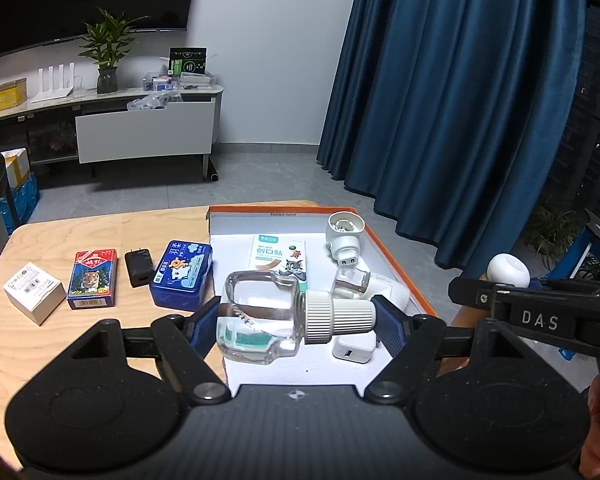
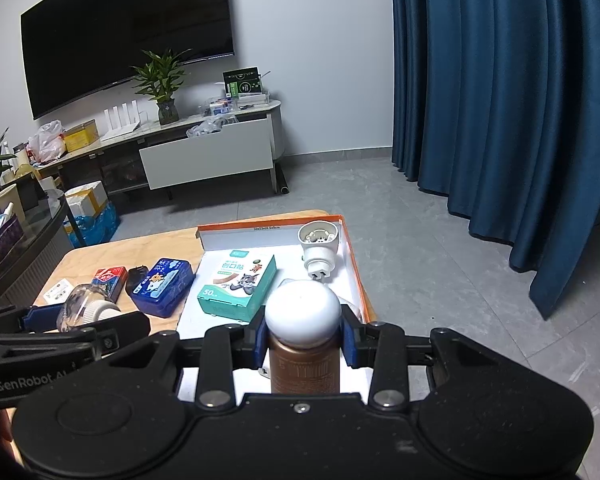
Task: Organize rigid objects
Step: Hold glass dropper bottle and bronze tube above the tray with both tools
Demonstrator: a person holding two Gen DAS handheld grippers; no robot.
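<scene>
Clearly, left hand-held gripper (image 1: 296, 322) clamps clear bottle (image 1: 260, 316), right hand-held gripper (image 2: 304, 344) grips half-hidden brown bottle (image 2: 304, 364).

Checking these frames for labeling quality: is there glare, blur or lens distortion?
Left wrist view: sharp, highlights on the clear bottle in the left hand-held gripper, table edge bowed by fisheye. Right wrist view: sharp, curtain curves, dark vignette corners.

The see-through glass bottle (image 1: 260, 316) low in the middle is shiny and smooth, with a ridged white plastic cap (image 1: 338, 312). The pale wooden table (image 1: 80, 236) at left shows grain. The blue plastic case (image 1: 181, 274) looks glossy. The dark blue cloth curtain (image 1: 460, 80) hangs soft and matt.
</scene>
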